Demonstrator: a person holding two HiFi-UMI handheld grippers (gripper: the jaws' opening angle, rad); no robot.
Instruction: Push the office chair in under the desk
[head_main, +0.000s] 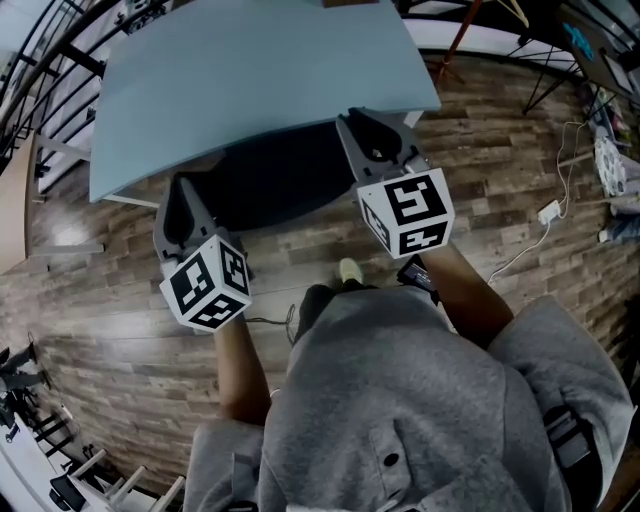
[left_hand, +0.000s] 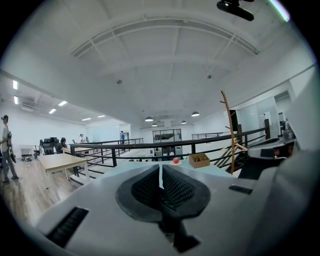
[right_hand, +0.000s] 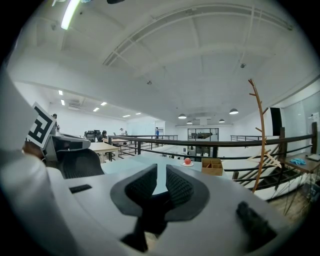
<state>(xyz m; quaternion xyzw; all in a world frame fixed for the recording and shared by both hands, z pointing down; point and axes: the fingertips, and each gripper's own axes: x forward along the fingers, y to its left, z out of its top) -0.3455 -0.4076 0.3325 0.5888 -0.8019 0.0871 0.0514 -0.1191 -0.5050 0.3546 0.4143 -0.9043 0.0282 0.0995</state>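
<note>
The light blue desk (head_main: 250, 70) fills the top of the head view. The black office chair (head_main: 270, 180) stands at its near edge, its seat mostly hidden under the top. My left gripper (head_main: 180, 188) is at the left end of the curved chair back and my right gripper (head_main: 365, 120) at the right end, both tips reaching the desk edge. Whether they touch the chair I cannot tell. The left gripper (left_hand: 160, 177) has its pads almost together with nothing between them. The right gripper (right_hand: 161, 182) stands a little open and empty. The mesh chair back (right_hand: 80, 167) shows left of it.
A red ball on a small plate (right_hand: 187, 161) and a small cardboard box (right_hand: 212, 166) sit at the desk's far side. Beyond are a black railing (right_hand: 150, 142) and a wooden coat stand (right_hand: 260, 135). A white power strip (head_main: 548, 212) with cable lies on the wood floor.
</note>
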